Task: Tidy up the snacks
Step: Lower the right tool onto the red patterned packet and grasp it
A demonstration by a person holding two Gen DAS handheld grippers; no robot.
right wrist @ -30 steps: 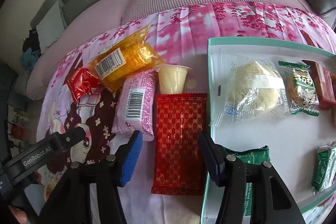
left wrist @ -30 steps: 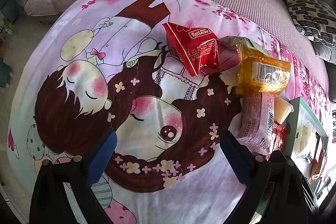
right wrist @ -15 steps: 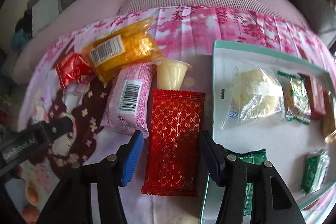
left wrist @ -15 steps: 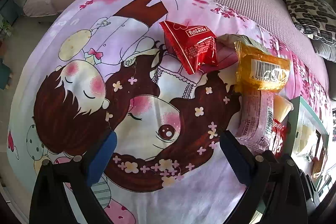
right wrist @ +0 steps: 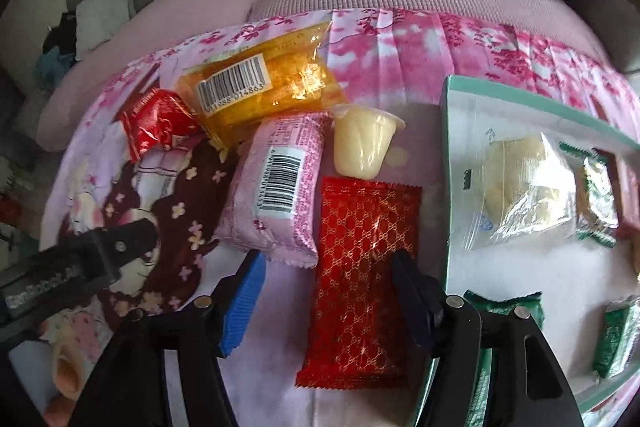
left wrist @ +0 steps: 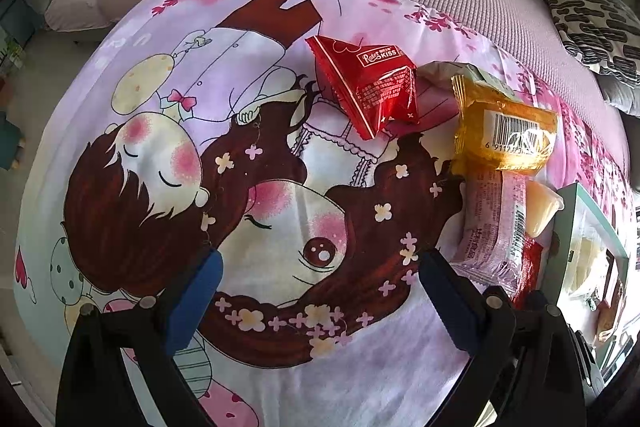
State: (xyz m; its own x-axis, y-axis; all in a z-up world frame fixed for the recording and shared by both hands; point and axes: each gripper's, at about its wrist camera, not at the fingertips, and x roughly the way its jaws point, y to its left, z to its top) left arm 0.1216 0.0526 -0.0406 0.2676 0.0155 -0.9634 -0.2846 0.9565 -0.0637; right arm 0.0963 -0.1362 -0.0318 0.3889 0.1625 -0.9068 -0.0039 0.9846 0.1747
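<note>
A: Right gripper [right wrist: 324, 301] is opening, jaws astride the flat red foil packet with gold lattice print [right wrist: 362, 267]. Pads not pressing on it. Left gripper [left wrist: 316, 295] is wide open with only the cartoon-print cloth [left wrist: 260, 207] between its fingers.

B: Risks?

A: The pink crinkled wrapper with barcode [right wrist: 276, 195] sits just left of the left finger, corner close to the red packet. Closing could snag it. The mint-rimmed white tray [right wrist: 446, 187] sits just right of the right finger; its rim could block that finger.

B: The packet itself?

A: Thin, glossy, sealed ends, lying flat, lengthways ahead of the claw. Probably slippery. The pale yellow jelly cup [right wrist: 366, 143] sits just beyond it.
</note>
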